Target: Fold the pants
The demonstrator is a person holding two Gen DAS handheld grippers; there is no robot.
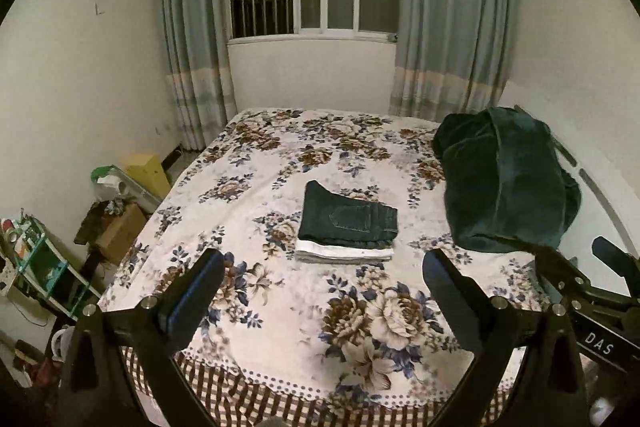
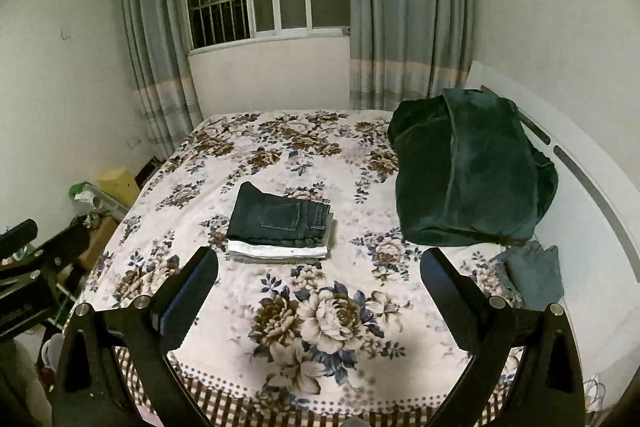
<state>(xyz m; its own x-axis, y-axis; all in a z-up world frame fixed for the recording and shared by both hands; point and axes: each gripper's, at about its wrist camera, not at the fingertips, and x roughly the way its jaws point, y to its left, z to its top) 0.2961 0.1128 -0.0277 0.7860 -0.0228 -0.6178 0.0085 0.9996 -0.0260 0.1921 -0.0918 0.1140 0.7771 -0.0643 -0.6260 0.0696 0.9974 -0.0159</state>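
Note:
Folded dark jeans (image 1: 347, 219) lie on top of a folded white garment (image 1: 344, 253) in the middle of the floral bed (image 1: 280, 307); the stack also shows in the right wrist view, jeans (image 2: 280, 221) over white garment (image 2: 278, 251). My left gripper (image 1: 322, 263) is open and empty, above the near part of the bed, short of the stack. My right gripper (image 2: 320, 261) is open and empty, also short of the stack. The right gripper's body shows at the right edge of the left wrist view (image 1: 592, 291).
A dark green blanket (image 1: 506, 179) is heaped at the bed's far right by the white headboard (image 2: 592, 187). A grey-blue pillow (image 2: 534, 273) lies below it. Boxes and a cluttered shelf (image 1: 36, 267) stand on the floor left of the bed. Window and curtains lie behind.

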